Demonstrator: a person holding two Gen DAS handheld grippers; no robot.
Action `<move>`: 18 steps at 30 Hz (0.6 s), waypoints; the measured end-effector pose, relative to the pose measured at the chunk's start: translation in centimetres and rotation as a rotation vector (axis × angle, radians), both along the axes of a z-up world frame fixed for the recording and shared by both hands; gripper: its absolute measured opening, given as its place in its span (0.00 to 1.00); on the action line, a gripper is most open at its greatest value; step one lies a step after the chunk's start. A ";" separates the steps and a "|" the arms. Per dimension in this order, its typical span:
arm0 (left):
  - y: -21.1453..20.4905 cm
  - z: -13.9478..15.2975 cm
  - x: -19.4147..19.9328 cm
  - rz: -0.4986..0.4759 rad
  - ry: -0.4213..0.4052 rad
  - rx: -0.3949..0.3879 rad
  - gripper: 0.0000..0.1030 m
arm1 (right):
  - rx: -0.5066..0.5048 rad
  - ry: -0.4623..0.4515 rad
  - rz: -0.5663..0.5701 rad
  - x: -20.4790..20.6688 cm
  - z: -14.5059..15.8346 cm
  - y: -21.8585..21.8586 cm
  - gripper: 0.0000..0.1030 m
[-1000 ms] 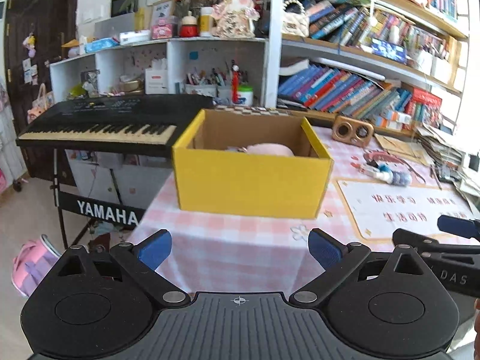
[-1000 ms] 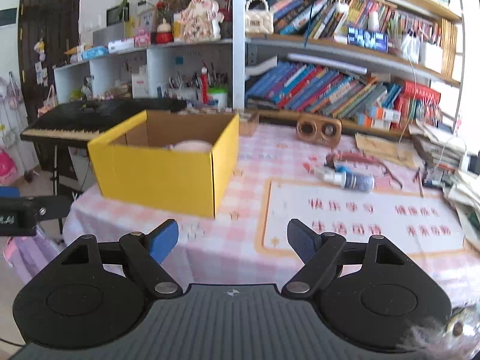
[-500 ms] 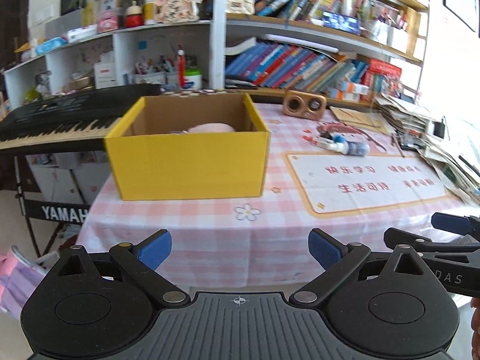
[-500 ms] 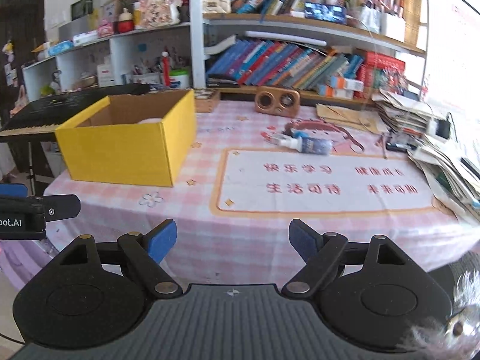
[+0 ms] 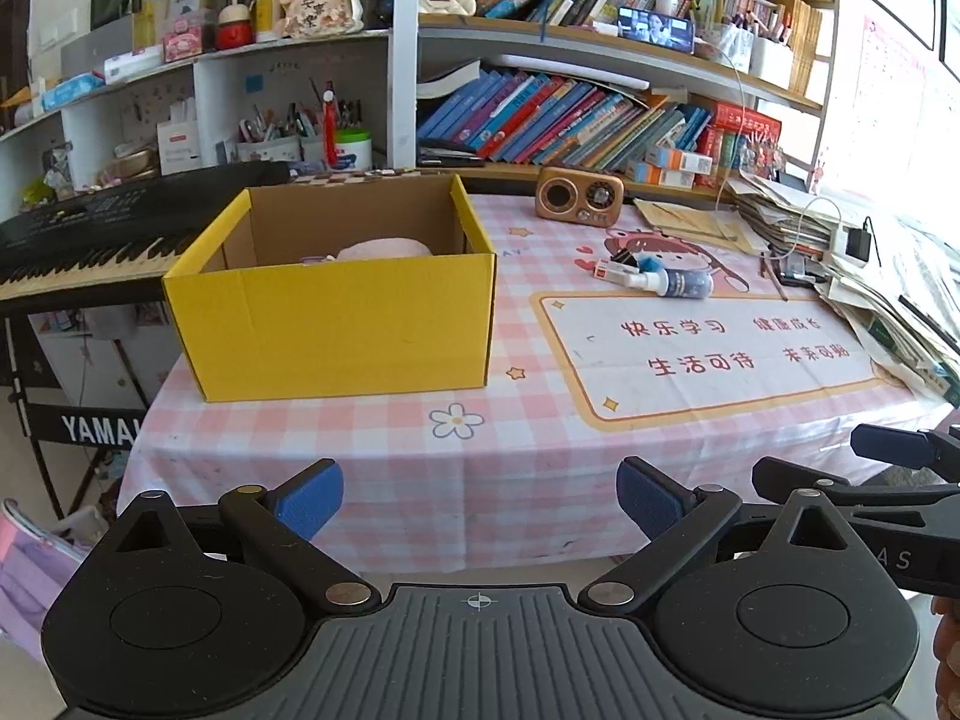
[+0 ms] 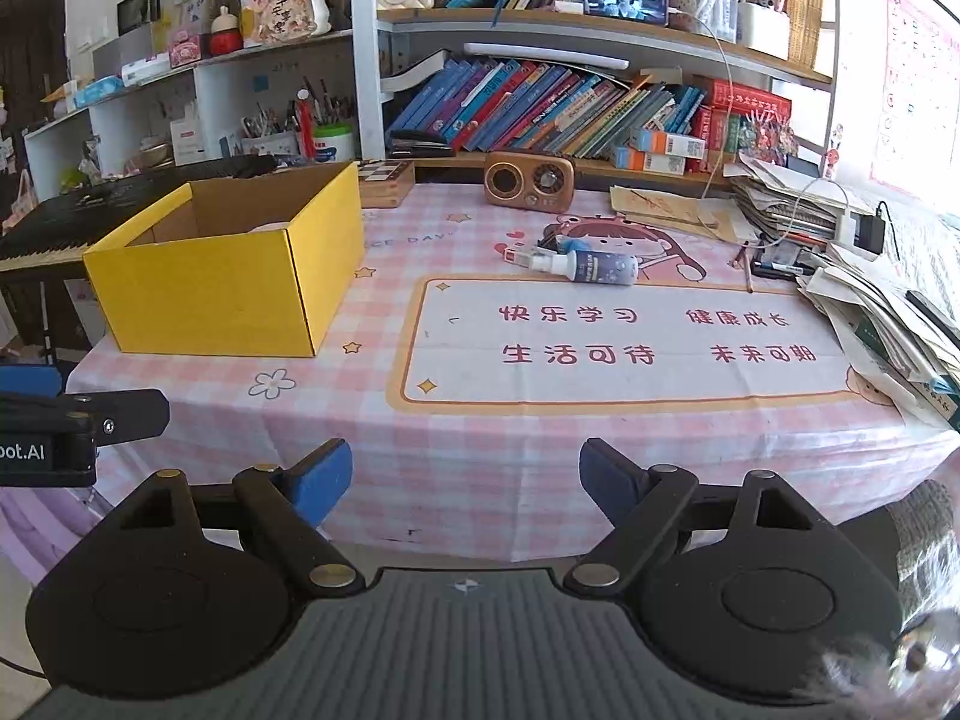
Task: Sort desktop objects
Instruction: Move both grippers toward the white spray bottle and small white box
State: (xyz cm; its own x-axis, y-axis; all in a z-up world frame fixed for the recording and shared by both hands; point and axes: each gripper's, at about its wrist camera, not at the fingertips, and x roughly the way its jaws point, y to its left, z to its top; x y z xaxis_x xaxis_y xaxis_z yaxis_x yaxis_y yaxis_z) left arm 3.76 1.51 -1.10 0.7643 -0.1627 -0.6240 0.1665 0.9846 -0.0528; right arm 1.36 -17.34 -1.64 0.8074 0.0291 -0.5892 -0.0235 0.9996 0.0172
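A yellow cardboard box (image 5: 336,312) stands open-topped on the left part of the pink checked tablecloth (image 5: 540,450), with a pale pink soft thing (image 5: 384,249) inside. A blue spray bottle (image 5: 672,283) lies farther back beside a small red-and-white tube (image 5: 606,269) and a black clip (image 5: 624,257). My left gripper (image 5: 480,495) hangs open and holds nothing, in front of the table's near edge. My right gripper (image 6: 465,477) is open and holds nothing too, level with the mat. The box (image 6: 222,294) lies to its left and the bottle (image 6: 591,267) far ahead.
A wooden radio (image 5: 579,193) stands at the back by the bookshelf. Piled papers and a charger (image 6: 864,276) crowd the right side. A printed desk mat (image 6: 630,342) covers the middle. A black keyboard (image 5: 90,240) stands left of the table.
Both views have swung to the right, away from the keyboard and onto the table. The box now sits further left in each view. Both grippers stay open.
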 end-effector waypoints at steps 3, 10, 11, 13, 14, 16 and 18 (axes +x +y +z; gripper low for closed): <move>0.0 0.0 0.3 0.006 0.004 -0.004 0.96 | -0.005 0.001 0.010 0.4 0.1 0.0 0.81; -0.2 -0.1 0.9 0.012 0.010 -0.022 0.96 | -0.019 0.013 0.017 1.1 0.1 -0.1 0.81; -0.3 -0.2 1.0 0.012 0.012 -0.024 0.96 | -0.022 0.015 0.018 1.2 0.1 -0.2 0.81; -0.5 -0.3 1.3 0.009 0.016 -0.028 0.96 | -0.027 0.020 0.018 1.4 0.0 -0.3 0.81; -0.6 -0.3 1.4 0.005 0.019 -0.029 0.96 | -0.029 0.022 0.018 1.5 0.0 -0.4 0.81; -0.9 -0.4 1.7 -0.004 0.023 -0.030 0.97 | -0.030 0.027 0.012 1.6 -0.2 -0.7 0.81; -1.3 -0.5 1.9 -0.018 0.028 -0.029 0.96 | -0.031 0.031 0.002 1.7 -0.2 -1.0 0.81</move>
